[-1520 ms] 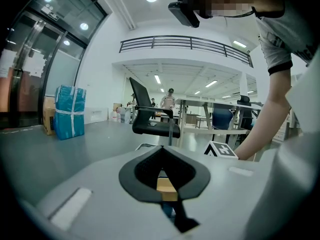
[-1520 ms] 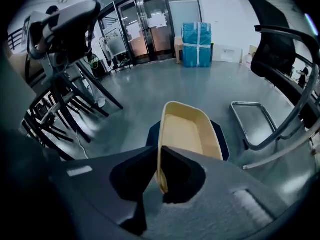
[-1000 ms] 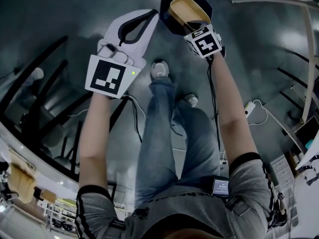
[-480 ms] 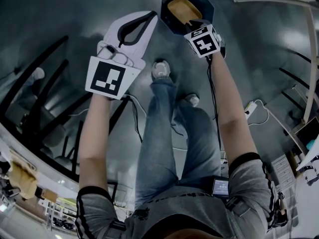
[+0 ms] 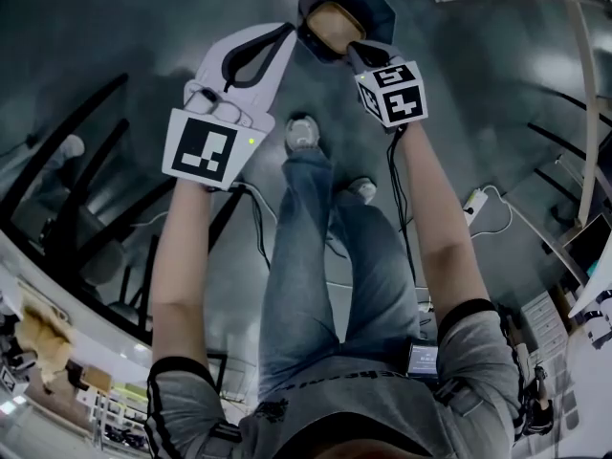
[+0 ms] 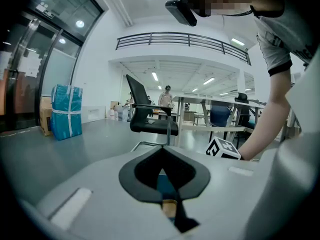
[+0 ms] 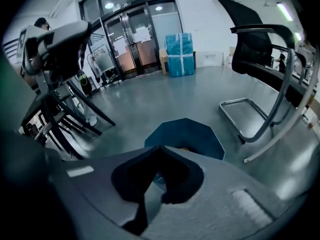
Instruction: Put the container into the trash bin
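In the head view the dark, octagonal trash bin point(image 5: 368, 3) stands on the floor ahead of the person's feet. The tan container point(image 5: 333, 25) lies inside it. My right gripper point(image 5: 352, 52) hangs over the bin's near rim, just beside the container and apart from it. In the right gripper view the jaws meet at their tips with nothing between them, and the blue bin point(image 7: 187, 136) shows just beyond with a sliver of the container point(image 7: 183, 149). My left gripper point(image 5: 285, 31), white, is shut and empty just left of the bin.
A black office chair point(image 7: 270, 59) stands right of the bin. Dark chair legs point(image 5: 86, 161) crowd the floor at the left. A white power strip with its cable point(image 5: 473, 202) lies on the floor at the right. The person's legs and shoes point(image 5: 304, 134) are below the bin.
The container has left the right gripper and dropped deeper into the bin, looking smaller now. The right gripper has drawn back slightly toward the person. The left gripper has barely moved.
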`<state>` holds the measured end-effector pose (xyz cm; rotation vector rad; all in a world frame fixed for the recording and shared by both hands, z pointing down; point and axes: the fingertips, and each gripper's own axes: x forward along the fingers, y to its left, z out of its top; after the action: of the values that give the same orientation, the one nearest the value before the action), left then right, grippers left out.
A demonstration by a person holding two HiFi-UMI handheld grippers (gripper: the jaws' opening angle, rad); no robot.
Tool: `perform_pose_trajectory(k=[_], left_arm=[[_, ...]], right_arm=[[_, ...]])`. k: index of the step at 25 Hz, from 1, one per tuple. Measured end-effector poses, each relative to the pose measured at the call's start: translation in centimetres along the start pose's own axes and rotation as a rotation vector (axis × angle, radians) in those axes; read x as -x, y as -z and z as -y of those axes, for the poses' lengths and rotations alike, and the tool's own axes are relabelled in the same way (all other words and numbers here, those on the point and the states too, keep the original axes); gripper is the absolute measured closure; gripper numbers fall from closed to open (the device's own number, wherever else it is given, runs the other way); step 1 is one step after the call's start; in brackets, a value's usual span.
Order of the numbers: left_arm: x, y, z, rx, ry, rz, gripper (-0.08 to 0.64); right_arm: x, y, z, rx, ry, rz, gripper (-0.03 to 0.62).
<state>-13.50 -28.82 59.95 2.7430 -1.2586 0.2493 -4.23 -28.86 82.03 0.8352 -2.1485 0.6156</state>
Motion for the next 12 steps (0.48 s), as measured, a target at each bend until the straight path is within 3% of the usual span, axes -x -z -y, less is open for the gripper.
perform_pose_trajectory(k=[12], left_arm=[[0.9,-3.6,2.3,0.005,0.007,0.025,0.541]], right_arm=[[10.4,-4.5,-2.8,-0.063,0.018,0.221,0.591]])
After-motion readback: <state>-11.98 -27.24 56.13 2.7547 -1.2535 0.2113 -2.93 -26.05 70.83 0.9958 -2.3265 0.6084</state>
